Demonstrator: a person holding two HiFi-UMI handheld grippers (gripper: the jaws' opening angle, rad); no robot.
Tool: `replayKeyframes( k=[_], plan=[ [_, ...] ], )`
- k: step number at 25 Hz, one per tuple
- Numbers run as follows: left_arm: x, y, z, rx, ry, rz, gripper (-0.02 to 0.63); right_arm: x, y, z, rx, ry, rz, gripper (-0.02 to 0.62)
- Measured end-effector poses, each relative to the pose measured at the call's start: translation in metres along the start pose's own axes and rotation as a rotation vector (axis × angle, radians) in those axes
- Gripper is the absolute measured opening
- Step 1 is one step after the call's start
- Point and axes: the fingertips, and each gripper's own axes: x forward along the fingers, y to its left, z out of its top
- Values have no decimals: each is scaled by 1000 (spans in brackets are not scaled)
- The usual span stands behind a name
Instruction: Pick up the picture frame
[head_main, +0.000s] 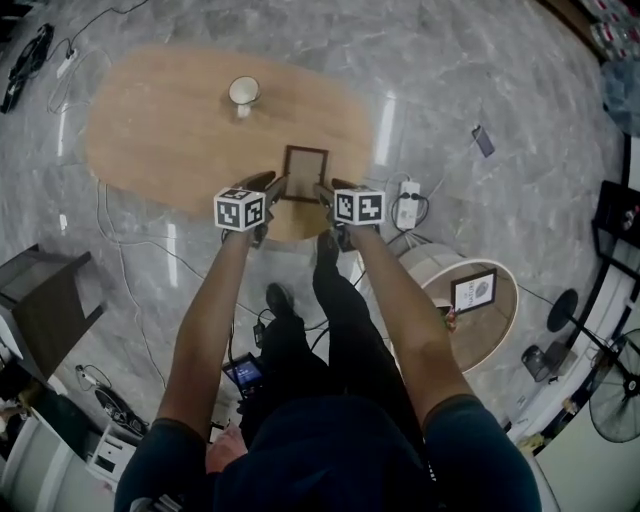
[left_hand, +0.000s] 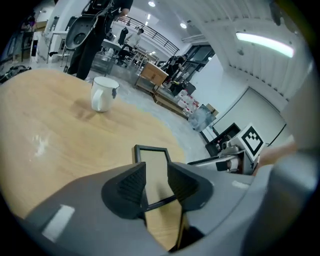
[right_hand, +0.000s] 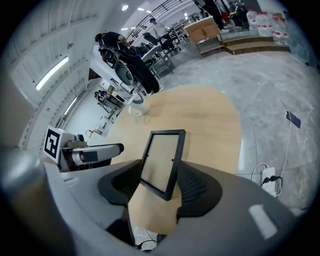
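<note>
Tabletop (head_main: 150, 120) — left gripper (head_main: 272, 186), right gripper (head_main: 326, 190) down-tilted beside frame (head_main: 305, 173)

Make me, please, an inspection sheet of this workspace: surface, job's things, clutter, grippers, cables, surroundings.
Surface: oval wooden table, light wood, only two things on it.
Job's things: picture frame, dark border, lies flat near the table's near edge.
Clutter: white mug, upright, farther back, apart from the frame.
Grippers: left gripper and right gripper sit at either side of the frame with jaws apart; its near edge shows between the pads, no grip seen.
Cables: power strip with plugged cords on the floor right of the table; another strip with a cord at the far left.
Surroundings: grey marble floor; round white side table bearing a second frame; a fan.
</note>
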Motion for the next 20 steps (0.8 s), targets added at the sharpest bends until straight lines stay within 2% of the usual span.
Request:
replayKeyframes(
  k=[4,9,13,16,20],
  plan=[
    [24,17,-18,-19,20,27,126,24,-16,-5,11,15,-13,225],
    [40,31,-35,14,69,83,133,43,-26,-11,-13,61,-45,224],
    [50,36,-43,29,101,109,127,44,-33,-13,-50,84,-97,153],
    [54,38,-47,38,125,139,88,45,-35,-14,-91,100,-130,127],
    [57,36,-48,1,128,145,77,47,-36,-15,-110,132,-195,123]
  ],
)
